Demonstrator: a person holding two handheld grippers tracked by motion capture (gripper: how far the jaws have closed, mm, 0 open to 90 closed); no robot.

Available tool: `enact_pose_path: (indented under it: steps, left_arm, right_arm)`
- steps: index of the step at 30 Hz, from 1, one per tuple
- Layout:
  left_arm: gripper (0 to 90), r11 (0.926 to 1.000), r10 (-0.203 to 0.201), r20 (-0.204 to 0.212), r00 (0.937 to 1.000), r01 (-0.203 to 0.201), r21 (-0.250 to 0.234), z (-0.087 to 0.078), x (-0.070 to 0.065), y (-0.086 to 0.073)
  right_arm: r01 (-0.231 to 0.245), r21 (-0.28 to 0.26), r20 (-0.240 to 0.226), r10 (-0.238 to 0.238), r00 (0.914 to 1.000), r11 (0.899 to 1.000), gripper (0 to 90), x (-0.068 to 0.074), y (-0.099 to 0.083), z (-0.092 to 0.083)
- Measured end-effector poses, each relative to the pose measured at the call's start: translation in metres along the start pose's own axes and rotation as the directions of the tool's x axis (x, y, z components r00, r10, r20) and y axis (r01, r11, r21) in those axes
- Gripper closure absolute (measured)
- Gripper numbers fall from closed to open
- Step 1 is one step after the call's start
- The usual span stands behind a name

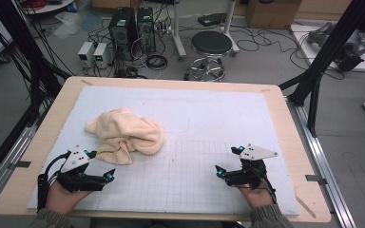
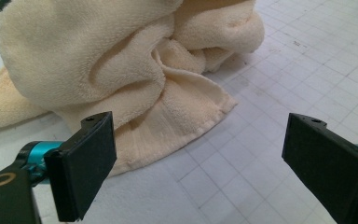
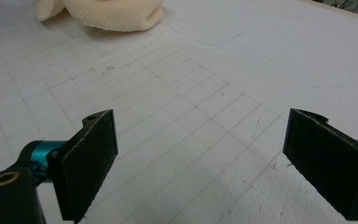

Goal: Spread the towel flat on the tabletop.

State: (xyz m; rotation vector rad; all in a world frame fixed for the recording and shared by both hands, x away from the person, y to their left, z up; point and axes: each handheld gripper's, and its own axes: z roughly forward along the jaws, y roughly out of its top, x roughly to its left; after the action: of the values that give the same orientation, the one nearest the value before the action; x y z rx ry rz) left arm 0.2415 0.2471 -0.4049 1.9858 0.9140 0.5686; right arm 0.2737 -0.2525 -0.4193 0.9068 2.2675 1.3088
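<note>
A crumpled cream terry towel (image 1: 125,135) lies heaped on the white gridded mat (image 1: 209,142), just ahead of the left gripper (image 1: 110,175), jaws wide apart, nothing between them. Soft, light, floppy stuff, I'd say; that hemmed corner (image 2: 214,109) nearest looks the place to pinch. Right gripper (image 1: 217,170) is also agape, well clear of the towel. Beyond: cabled floor and a black stool (image 1: 211,45).

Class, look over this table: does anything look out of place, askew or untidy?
Yes: the cream towel lies crumpled in a heap on the left of the white gridded mat, one hemmed corner sticking out, not spread or folded. Nothing looks spilled or damaged.
</note>
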Motion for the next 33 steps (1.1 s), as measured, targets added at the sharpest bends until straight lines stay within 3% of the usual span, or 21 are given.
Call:
enact_pose_path:
  steps: [33]
  left_arm:
    - [11.4,0.9999,-0.002,0.039,0.9992,0.003,-0.016,0.0015,-0.0005,0.0018]
  right_arm:
    - [-0.002,0.009,-0.008,0.002,1.0,1.0,9.2,0.0017,-0.0035,-0.0041]
